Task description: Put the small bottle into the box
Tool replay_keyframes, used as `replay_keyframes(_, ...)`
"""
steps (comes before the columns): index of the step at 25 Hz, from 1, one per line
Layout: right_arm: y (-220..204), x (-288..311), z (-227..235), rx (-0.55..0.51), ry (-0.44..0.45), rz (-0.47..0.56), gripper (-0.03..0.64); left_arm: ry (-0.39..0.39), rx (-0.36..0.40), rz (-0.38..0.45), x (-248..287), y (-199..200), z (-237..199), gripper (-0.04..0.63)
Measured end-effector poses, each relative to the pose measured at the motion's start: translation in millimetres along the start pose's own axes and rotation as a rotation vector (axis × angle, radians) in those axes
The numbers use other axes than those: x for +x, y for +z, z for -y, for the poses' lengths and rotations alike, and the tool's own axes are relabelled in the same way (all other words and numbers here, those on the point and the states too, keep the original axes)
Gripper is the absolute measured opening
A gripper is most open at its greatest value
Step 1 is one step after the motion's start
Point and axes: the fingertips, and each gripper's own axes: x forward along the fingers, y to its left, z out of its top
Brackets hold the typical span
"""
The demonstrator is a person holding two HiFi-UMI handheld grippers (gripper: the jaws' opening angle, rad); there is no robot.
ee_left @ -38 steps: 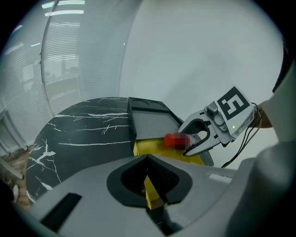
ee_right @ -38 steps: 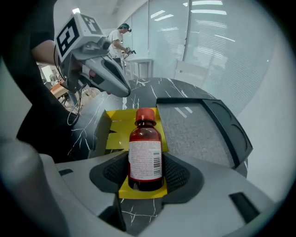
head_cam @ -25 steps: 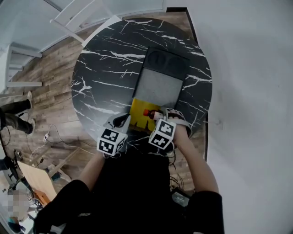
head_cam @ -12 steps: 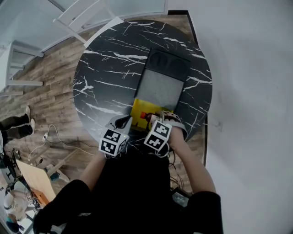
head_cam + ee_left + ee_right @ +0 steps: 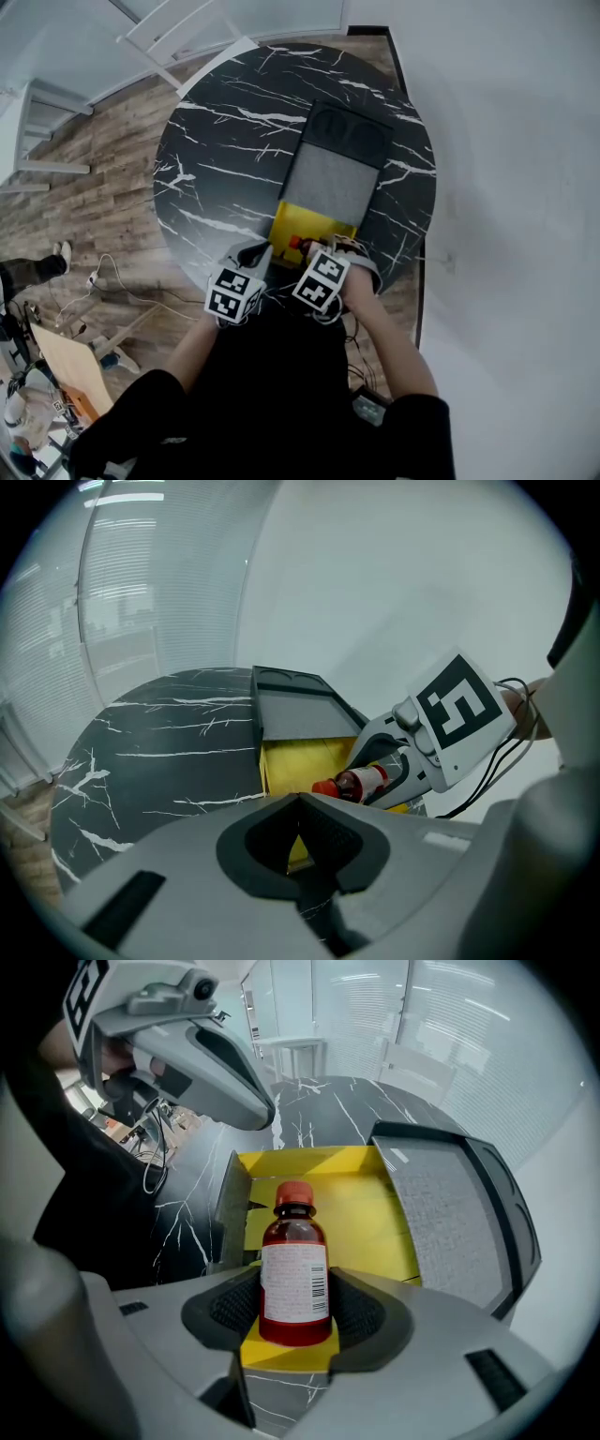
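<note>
Black marble table (image 5: 225,141): round and white-veined, it carries the box and a tray.
Yellow box (image 5: 375,1213): it lies open at the table's near edge with its flaps spread, and its yellow floor is bare.
Grey tray (image 5: 450,1213): dark-rimmed with a textured grey inside, it lies right against the box's far end.
Small bottle (image 5: 294,1274): it has dark red contents, a red cap and a white label with a barcode. It is held over the near edge of the box, cap pointing out over the yellow floor. Whether it touches the box cannot be told.
Right gripper (image 5: 295,1316): its jaws are clamped on the bottle's lower body, one pad pressed to each side.
Left gripper (image 5: 300,803): its jaws are together with nothing gripped. It hovers by the box's near left corner, close beside the right gripper but apart from it.
Person: in black sleeves, with one hand on each gripper.
</note>
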Motion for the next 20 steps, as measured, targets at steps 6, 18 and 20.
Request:
replay_keyframes(6,-4.2,4.3,-7.5,0.01,0.007,-0.034,0.212,0.009,-0.004,-0.001,-5.4,-5.0,0.8,-0.003)
replay_keyframes(18,-10.0,12.4,-14.0,0.021,-0.015,-0.056,0.212,0.008,0.009,0.003,-16.0,-14.0,4.7,-0.003)
replay_keyframes(20,-10.8,13.8,-13.1,0.027,-0.018,-0.053,0.212,0.004,0.016,0.005,-17.6,-15.1,5.2,-0.002)
